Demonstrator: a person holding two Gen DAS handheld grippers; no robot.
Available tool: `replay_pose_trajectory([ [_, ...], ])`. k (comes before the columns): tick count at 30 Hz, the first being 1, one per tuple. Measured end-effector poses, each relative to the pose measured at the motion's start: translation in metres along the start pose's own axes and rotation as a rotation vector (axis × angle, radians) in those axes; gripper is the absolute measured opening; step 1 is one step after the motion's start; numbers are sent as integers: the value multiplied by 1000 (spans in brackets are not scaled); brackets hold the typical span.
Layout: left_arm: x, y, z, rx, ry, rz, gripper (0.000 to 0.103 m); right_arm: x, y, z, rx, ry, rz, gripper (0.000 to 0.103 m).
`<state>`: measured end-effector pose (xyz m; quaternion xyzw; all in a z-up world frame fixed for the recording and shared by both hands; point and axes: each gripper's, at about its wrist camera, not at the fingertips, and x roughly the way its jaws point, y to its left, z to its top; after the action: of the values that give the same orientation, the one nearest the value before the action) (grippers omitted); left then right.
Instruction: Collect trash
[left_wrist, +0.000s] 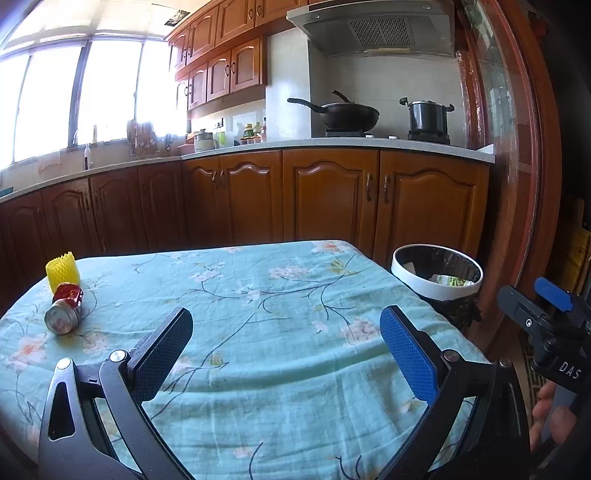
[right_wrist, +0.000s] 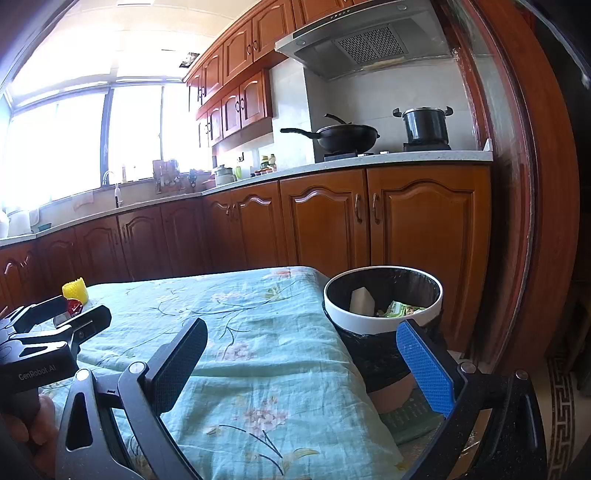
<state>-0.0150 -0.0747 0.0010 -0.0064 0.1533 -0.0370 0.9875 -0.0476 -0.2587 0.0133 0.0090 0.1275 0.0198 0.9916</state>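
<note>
A crushed red and silver can (left_wrist: 64, 309) lies on the table's far left, with a yellow foam net sleeve (left_wrist: 62, 272) just behind it. My left gripper (left_wrist: 286, 341) is open and empty over the tablecloth (left_wrist: 258, 295), well right of the can. My right gripper (right_wrist: 301, 356) is open and empty at the table's right edge, just before the white-rimmed trash bin (right_wrist: 384, 319) that holds some litter. The bin also shows in the left wrist view (left_wrist: 436, 284). The yellow sleeve (right_wrist: 75, 291) and a bit of the can (right_wrist: 74, 306) show behind the left gripper's body (right_wrist: 55, 339).
The table has a light blue flowered cloth. Brown kitchen cabinets (left_wrist: 332, 195) run behind it, with a wok (left_wrist: 343, 114) and a pot (left_wrist: 428, 118) on the stove. A wooden door frame (left_wrist: 517, 166) stands right of the bin.
</note>
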Motion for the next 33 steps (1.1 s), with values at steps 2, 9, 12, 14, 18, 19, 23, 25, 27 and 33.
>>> replay_pose_trajectory([
  [2,0,-1,0,-2,2,1,103,0,0,0,1,1,0,103],
  [9,-1,-1,0,-3,2,-4,103,0,1,1,7,-1,2,103],
  [12,0,-1,1,-2,4,-8,103,0,1,1,6,-1,3,103],
  [14,-1,-1,1,-3,4,-10,103,-1,1,1,4,-1,4,103],
  [18,0,-1,2,-1,6,-14,103,-2,2,2,4,-1,6,103],
  [19,1,-1,2,-1,7,-14,103,-2,2,2,4,-1,6,103],
  [23,0,-1,2,0,7,-16,103,-2,2,2,4,-1,6,103],
  [25,0,-1,1,0,8,-19,103,-2,2,2,5,-2,8,103],
  [27,1,-2,1,2,8,-19,103,-2,2,2,5,-1,8,103],
  [33,2,0,1,1,11,-24,103,-2,3,3,5,-3,10,103],
])
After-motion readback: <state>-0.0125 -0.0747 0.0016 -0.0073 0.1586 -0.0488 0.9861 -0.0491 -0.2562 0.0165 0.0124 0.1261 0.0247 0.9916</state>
